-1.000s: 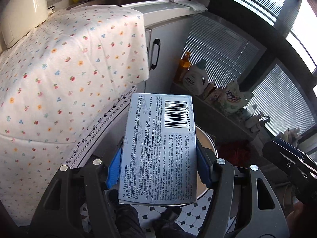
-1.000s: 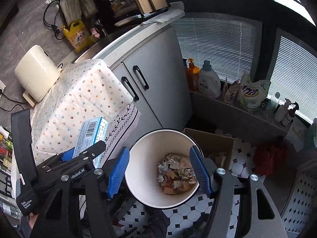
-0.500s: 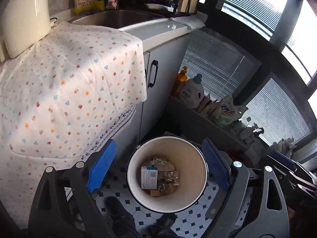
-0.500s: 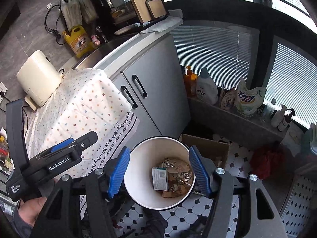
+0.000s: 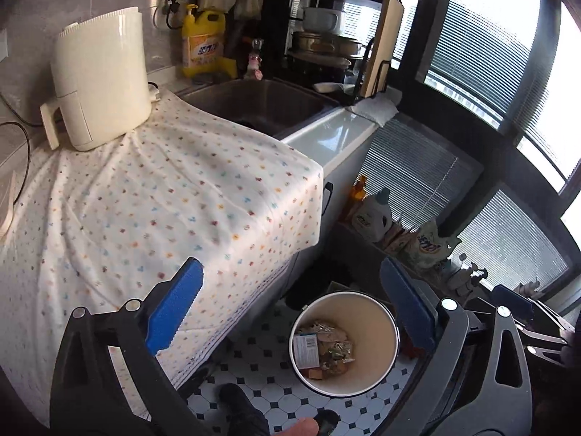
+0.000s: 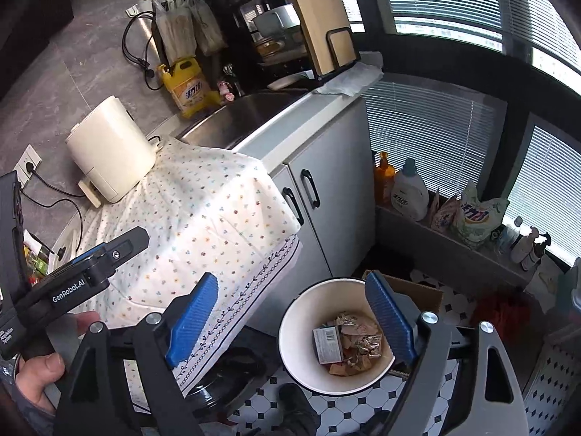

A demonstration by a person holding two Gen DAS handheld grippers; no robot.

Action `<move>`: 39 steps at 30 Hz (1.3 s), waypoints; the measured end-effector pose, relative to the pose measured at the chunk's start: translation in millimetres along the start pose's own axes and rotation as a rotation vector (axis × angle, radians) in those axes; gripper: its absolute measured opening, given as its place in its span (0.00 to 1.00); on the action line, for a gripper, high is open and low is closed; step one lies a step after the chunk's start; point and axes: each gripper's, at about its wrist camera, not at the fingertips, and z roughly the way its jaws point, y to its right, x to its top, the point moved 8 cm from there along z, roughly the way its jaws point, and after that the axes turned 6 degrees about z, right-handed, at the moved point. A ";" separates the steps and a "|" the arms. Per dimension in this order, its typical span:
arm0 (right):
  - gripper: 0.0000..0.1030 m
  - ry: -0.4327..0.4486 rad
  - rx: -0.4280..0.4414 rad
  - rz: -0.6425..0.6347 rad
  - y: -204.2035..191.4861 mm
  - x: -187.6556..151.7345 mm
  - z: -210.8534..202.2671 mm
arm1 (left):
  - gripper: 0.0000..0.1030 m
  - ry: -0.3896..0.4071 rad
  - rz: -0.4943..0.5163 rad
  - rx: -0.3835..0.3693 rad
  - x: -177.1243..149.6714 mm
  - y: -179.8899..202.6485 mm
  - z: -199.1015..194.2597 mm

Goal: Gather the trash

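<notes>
Since a second ago: pale-blue printed cardboard box (image 5: 306, 349) gone from the left gripper (image 5: 290, 309), now lying among crumpled wrappers inside the round white waste bin (image 5: 388, 330) on the black-and-white tiled floor; left view has swung up toward the desk. Left gripper: blue fingers (image 5: 173, 312) spread wide apart, nothing between them, held above the bin and beside the floral-print white cloth (image 5: 163, 196) draped over the desk. Right gripper (image 6: 290, 319): fingers likewise apart and empty, poised over the same bin (image 6: 294, 330), box (image 6: 326, 343) visible within. Also present: cream cylindrical appliance (image 5: 100, 80) on the cloth, yellow detergent jug (image 5: 203, 45) by the sink. Step in hand, judged: drop completed, hands free. Next move calls for finding another piece of trash; none shows on the cloth, so a turn toward other surfaces seems needed.
</notes>
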 end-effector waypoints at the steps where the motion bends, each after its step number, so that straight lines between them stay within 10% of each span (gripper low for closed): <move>1: 0.81 0.002 0.001 -0.004 -7.7 0.2 0.0 | 0.94 0.008 -0.003 0.006 3.5 -6.8 -3.6; 20: 0.92 0.128 0.070 -0.075 -147.3 33.7 -1.2 | 0.94 0.159 -0.017 0.058 51.3 -116.0 -69.5; 39: 0.92 0.212 0.163 -0.186 -143.9 16.2 -78.6 | 0.94 0.279 -0.074 0.164 17.7 -73.3 -152.2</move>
